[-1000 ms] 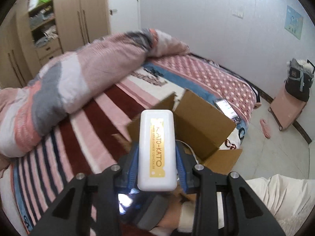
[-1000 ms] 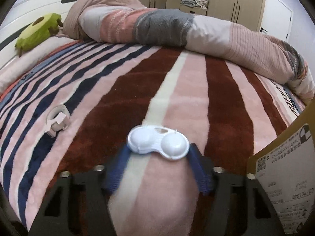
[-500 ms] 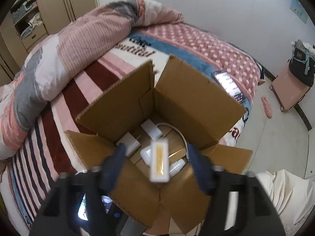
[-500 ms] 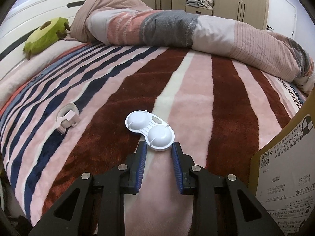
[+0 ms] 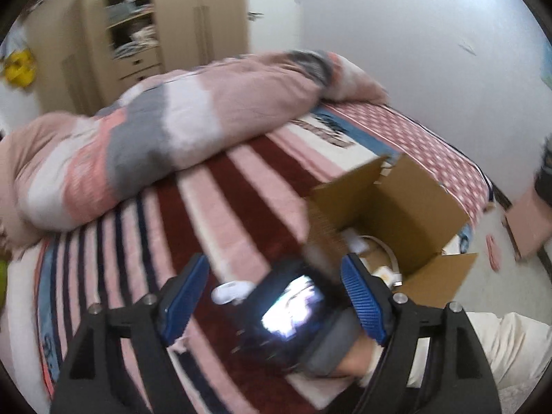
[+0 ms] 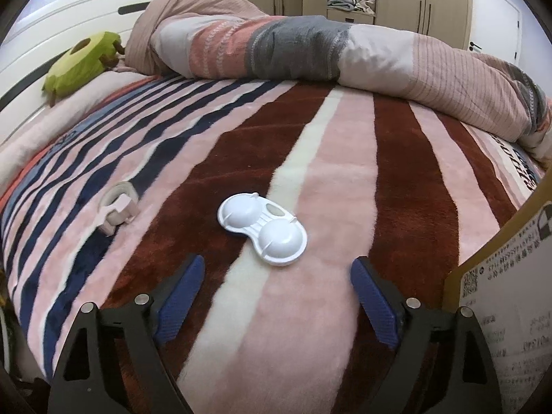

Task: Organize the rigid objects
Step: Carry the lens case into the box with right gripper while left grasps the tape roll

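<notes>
A white double-domed lens case (image 6: 262, 231) lies slantwise on the striped blanket (image 6: 345, 158), just ahead of my right gripper (image 6: 277, 262). That gripper's jaws are opening, and its blue pads (image 6: 183, 293) do not touch the case. My left gripper (image 5: 274, 265) hovers over the bed left of the open cardboard box (image 5: 407, 203), its jaws opening with nothing held. Between its fingers I look down on the lens case (image 5: 229, 291) and the lit screen (image 5: 289, 310) of the other hand-held unit. White items and a cable (image 5: 376, 258) lie in the box.
A pink tape ring (image 6: 117, 207) rests on the blanket to the left. A rolled duvet (image 6: 310, 48) crosses the far side, with a green plush (image 6: 82, 65) by the headboard. The box's labelled flap (image 6: 500, 310) stands at right. A person's pale trouser leg (image 5: 510, 345) is near the box.
The left gripper let the white oblong case drop into the box and swung left, away from it. The right gripper lost the lens case, closed behind it, then opened wide; the case now lies turned.
</notes>
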A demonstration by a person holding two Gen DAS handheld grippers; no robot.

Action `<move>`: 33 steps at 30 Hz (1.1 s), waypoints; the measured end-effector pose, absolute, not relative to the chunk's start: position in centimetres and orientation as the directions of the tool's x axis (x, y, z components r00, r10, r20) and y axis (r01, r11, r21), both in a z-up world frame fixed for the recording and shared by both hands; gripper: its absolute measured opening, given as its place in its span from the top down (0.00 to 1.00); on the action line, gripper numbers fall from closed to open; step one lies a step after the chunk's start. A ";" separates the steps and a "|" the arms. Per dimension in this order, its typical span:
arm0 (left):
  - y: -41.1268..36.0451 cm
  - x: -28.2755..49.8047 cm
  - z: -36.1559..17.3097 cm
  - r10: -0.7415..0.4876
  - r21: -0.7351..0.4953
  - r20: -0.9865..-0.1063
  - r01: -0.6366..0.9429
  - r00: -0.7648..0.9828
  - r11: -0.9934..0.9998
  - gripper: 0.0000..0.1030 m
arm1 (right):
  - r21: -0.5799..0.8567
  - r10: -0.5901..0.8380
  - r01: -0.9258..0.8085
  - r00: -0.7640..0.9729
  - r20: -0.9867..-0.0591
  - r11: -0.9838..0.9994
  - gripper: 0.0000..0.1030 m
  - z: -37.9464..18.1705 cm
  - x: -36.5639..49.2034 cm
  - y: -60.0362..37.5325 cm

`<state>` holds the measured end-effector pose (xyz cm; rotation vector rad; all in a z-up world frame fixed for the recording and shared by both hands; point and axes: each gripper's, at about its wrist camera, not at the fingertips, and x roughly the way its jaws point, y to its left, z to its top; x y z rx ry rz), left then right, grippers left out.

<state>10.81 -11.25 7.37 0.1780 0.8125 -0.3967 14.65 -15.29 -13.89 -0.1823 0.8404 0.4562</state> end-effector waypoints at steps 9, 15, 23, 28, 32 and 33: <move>2.4 11.2 -0.2 -0.135 -0.019 -0.779 0.193 0.612 0.981 0.20 | -0.013 0.300 -0.465 0.593 -0.747 0.885 0.36 -13.6 16.0 -14.0; 6.5 10.8 -6.1 -0.101 -0.036 -0.826 0.127 0.555 0.991 0.20 | -0.012 0.355 -0.539 0.571 -0.741 0.842 0.75 -13.2 15.0 -13.0; 7.4 11.6 -11.5 -0.118 -0.071 -0.844 0.109 0.523 0.991 0.22 | 0.006 0.433 -0.618 0.545 -0.718 0.786 0.75 -10.9 11.0 -12.1; 5.8 11.7 -12.4 -0.131 -0.059 -0.823 0.145 0.552 0.988 0.23 | -0.013 0.480 -0.665 0.552 -0.682 0.747 0.75 -6.0 7.8 -12.0; 4.5 12.4 -12.9 -0.139 -0.052 -0.817 0.169 0.560 0.984 0.23 | -0.066 0.460 -0.632 0.629 -0.627 0.772 0.75 -0.9 6.4 -14.3; 4.2 12.6 -13.0 -0.144 -0.053 -0.815 0.175 0.561 0.983 0.24 | -0.094 0.439 -0.613 0.656 -0.614 0.785 0.75 0.2 6.1 -15.3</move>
